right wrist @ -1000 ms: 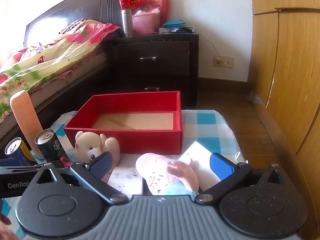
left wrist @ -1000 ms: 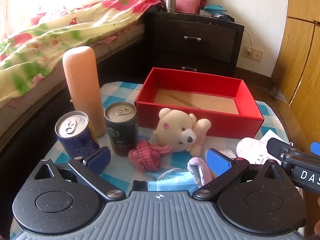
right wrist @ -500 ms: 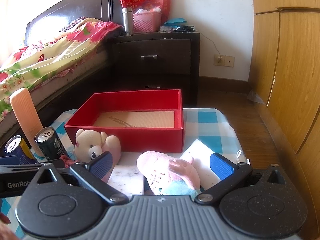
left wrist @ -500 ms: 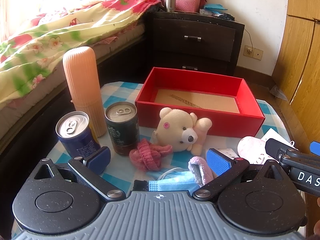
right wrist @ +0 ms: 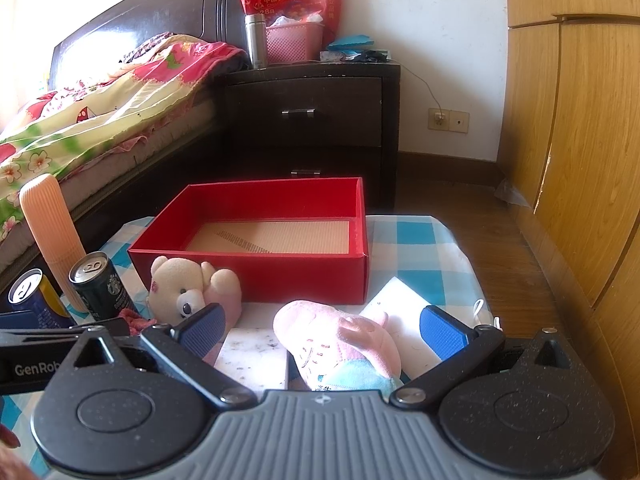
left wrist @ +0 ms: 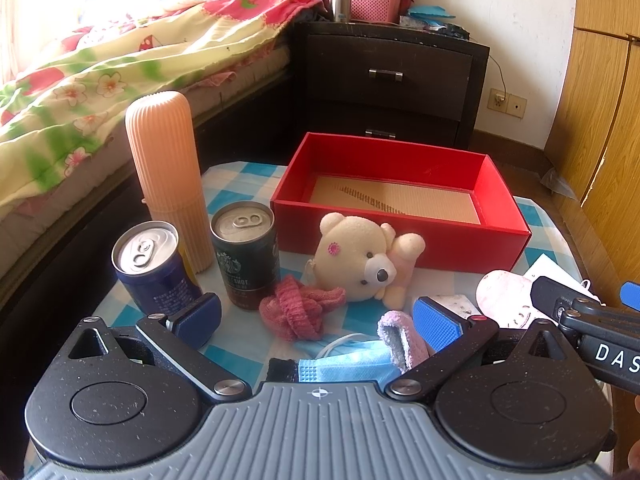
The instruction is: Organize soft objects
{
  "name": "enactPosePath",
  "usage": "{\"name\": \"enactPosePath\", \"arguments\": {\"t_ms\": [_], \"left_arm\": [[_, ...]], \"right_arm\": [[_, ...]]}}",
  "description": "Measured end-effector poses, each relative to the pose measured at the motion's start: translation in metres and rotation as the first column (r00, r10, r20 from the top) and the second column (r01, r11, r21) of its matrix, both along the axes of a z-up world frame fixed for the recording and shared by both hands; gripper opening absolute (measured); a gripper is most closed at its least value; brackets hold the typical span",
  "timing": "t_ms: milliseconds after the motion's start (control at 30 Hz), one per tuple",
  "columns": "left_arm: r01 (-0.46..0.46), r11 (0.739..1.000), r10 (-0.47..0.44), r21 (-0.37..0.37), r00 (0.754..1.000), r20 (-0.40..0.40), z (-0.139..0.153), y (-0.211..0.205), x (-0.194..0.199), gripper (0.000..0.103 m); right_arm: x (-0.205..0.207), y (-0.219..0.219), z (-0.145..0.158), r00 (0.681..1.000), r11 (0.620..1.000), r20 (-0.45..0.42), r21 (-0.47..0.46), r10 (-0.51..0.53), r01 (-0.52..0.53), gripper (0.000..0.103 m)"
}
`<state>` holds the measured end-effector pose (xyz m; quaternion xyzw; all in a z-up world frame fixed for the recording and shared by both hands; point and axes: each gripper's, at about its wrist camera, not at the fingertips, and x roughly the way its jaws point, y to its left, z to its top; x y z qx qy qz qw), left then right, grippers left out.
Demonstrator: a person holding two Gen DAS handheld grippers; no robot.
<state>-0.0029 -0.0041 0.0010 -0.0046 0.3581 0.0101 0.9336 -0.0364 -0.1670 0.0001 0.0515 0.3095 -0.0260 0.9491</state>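
Soft things lie in front of the empty red box (left wrist: 400, 216).
Beside its front wall: cream teddy bear (left wrist: 360, 256), knitted pink bundle (left wrist: 298, 308), blue face mask (left wrist: 344, 364), pink plush toy (right wrist: 340, 344).

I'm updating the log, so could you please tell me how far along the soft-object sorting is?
Nothing looks done yet: the red box holds nothing. Nothing is in hand either; the left gripper and right gripper are both open. Still on the table outside the box: the teddy bear, pink knit piece, blue face mask and pink plush toy lying between the right gripper's fingers.
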Motion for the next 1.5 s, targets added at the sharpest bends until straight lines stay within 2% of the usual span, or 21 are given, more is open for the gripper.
{"name": "enactPosePath", "arguments": {"t_ms": [1500], "left_arm": [[0.024, 0.999, -0.023, 0.025, 0.999, -0.046, -0.011, -0.002, 0.002, 0.097]], "right_arm": [[0.002, -0.001, -0.006, 1.000, 0.999, -0.023, -0.029, 0.012, -0.013, 0.085]]}}
